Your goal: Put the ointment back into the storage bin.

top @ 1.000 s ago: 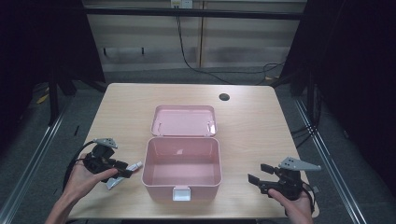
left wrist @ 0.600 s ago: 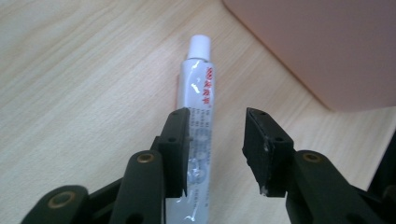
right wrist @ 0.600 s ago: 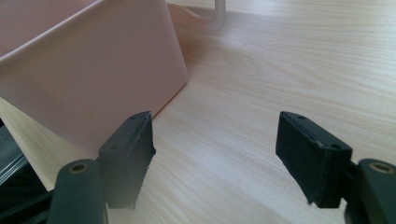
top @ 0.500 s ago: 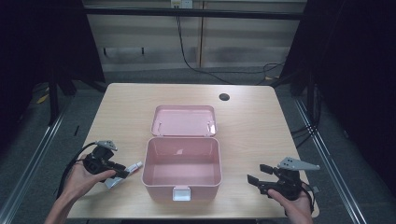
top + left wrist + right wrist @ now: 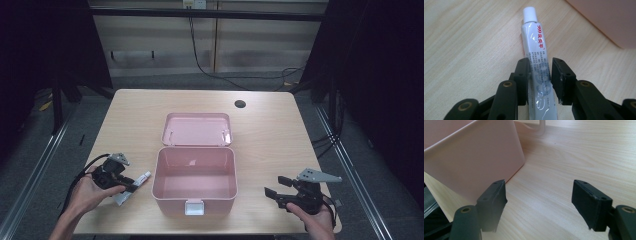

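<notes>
An open pink box (image 5: 194, 181) sits at the middle of the tabletop (image 5: 135, 112), its lid (image 5: 196, 129) laid back toward twelve o'clock. At about eight o'clock from the box, the left hand-held gripper (image 5: 126, 181) has just been closing its jaws around a white tube (image 5: 134, 185) lying on the wood. At four o'clock the right hand-held gripper (image 5: 273, 186) hangs with jaws parted, holding nothing. A dark hole (image 5: 240, 104) marks one o'clock.

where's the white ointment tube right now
In the high view, the white tube lies on the table's near-left part, just left of the open pink box, between the left gripper's jaws.
</notes>
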Motion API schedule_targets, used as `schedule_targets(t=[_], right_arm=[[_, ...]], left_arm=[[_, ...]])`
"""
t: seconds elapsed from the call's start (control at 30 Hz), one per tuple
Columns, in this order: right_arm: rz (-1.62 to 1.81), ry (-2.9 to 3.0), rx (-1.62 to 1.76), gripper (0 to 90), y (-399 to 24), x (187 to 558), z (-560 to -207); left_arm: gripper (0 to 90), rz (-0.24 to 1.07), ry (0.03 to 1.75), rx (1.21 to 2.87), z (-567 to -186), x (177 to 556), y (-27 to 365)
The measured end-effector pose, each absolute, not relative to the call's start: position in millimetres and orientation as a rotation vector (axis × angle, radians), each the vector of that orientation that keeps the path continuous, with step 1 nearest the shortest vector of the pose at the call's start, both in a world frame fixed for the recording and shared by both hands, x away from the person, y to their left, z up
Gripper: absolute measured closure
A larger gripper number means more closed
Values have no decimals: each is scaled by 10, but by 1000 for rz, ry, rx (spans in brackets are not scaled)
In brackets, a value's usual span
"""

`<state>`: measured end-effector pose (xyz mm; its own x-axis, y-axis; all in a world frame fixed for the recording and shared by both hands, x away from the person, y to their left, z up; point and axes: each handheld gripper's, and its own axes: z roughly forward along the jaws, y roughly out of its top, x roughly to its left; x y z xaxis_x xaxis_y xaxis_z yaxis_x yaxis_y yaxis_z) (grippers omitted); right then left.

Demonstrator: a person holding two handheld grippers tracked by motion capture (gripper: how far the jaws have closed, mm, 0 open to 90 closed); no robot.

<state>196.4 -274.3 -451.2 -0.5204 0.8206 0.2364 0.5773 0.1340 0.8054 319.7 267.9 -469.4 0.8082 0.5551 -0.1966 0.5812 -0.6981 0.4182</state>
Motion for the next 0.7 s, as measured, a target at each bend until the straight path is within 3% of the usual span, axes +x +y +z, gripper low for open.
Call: schedule_targets(t=[0.7], right_arm=[[1320, 2169, 1357, 280, -2727, 1966, -4517]], left_arm=[[680, 70, 840, 2665, -4690, 3140, 2449]])
